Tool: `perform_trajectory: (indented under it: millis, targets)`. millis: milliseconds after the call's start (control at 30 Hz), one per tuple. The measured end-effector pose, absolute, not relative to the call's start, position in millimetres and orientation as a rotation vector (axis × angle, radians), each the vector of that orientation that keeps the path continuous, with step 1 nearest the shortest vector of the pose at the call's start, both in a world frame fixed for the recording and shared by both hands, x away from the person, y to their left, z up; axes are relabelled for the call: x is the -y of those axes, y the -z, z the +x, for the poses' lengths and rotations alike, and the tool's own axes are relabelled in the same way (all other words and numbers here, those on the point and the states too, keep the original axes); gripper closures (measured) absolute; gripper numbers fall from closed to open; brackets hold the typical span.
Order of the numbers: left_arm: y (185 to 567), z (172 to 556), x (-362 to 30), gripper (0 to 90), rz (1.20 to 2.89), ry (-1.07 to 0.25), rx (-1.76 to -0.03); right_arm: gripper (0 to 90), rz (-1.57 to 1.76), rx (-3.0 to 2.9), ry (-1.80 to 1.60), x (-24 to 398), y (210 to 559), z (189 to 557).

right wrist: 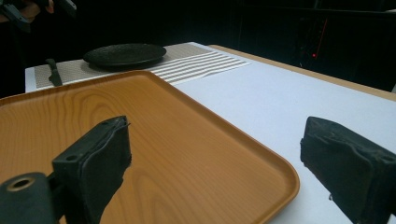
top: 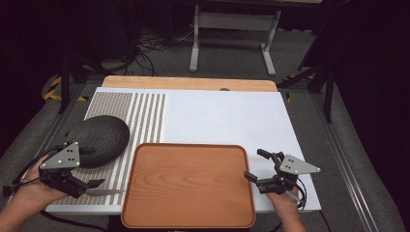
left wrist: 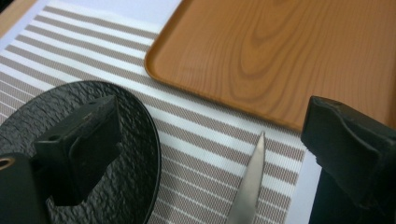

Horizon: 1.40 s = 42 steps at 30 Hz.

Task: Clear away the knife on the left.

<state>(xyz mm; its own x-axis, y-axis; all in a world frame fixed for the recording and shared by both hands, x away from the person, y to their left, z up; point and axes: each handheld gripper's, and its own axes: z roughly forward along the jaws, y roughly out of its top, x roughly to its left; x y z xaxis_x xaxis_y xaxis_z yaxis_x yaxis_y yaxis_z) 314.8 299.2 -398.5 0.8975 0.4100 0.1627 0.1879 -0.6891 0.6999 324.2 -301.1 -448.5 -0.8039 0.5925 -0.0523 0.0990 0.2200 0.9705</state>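
An empty wooden tray (top: 188, 183) lies at the table's front middle. Left of it, a black textured plate (top: 99, 137) sits on a striped placemat (top: 145, 116). A knife (top: 106, 192) lies on the mat with its blade tip toward the tray. My left gripper (top: 93, 166) hovers open over the mat. In the left gripper view, one jaw is above the plate (left wrist: 130, 177), the other near the tray (left wrist: 280, 46), and the knife blade (left wrist: 250, 186) lies between them. My right gripper (top: 256, 165) is open and straddles the tray's right rim (right wrist: 275, 163), holding nothing.
The white tabletop (top: 227, 116) stretches behind and right of the tray. A wooden strip (top: 188, 83) runs along the far edge. A metal rail (top: 348, 169) borders the right side. Cables and a frame's legs (top: 196, 43) stand on the floor beyond.
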Motion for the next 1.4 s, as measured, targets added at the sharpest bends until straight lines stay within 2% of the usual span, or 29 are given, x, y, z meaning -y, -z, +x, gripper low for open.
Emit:
perform_trajectory:
  millis: [333, 600, 733, 900, 1100, 1233, 1400]
  targets:
    - [398.0, 320.3, -306.5, 8.4, 2.514, -0.319, -0.418, 8.7, 0.639, -2.089, -1.614, 300.5, 449.2, 324.9]
    - [398.6, 323.7, -312.6, 8.7, 2.592, -0.245, -0.449, 8.6, 0.625, -2.108, -1.610, 297.5, 450.2, 325.6]
    - [401.1, 323.5, -318.0, 18.3, 2.625, -0.180, -0.444, 8.6, 0.629, -2.127, -1.607, 296.9, 450.9, 326.7]
    - [408.2, 323.1, -321.8, 20.4, 2.684, -0.175, -0.415, 8.6, 0.624, -2.128, -1.608, 296.6, 450.7, 326.3]
    - [415.7, 324.0, -323.7, 27.9, 2.736, -0.144, -0.417, 8.6, 0.632, -2.122, -1.619, 297.2, 450.6, 326.4]
    - [420.2, 326.6, -326.4, 28.5, 2.771, -0.144, -0.405, 8.6, 0.632, -2.128, -1.612, 296.8, 450.9, 326.3]
    - [429.2, 333.0, -328.8, 31.6, 2.861, -0.069, -0.386, 8.7, 0.644, -2.127, -1.614, 299.5, 452.3, 323.7]
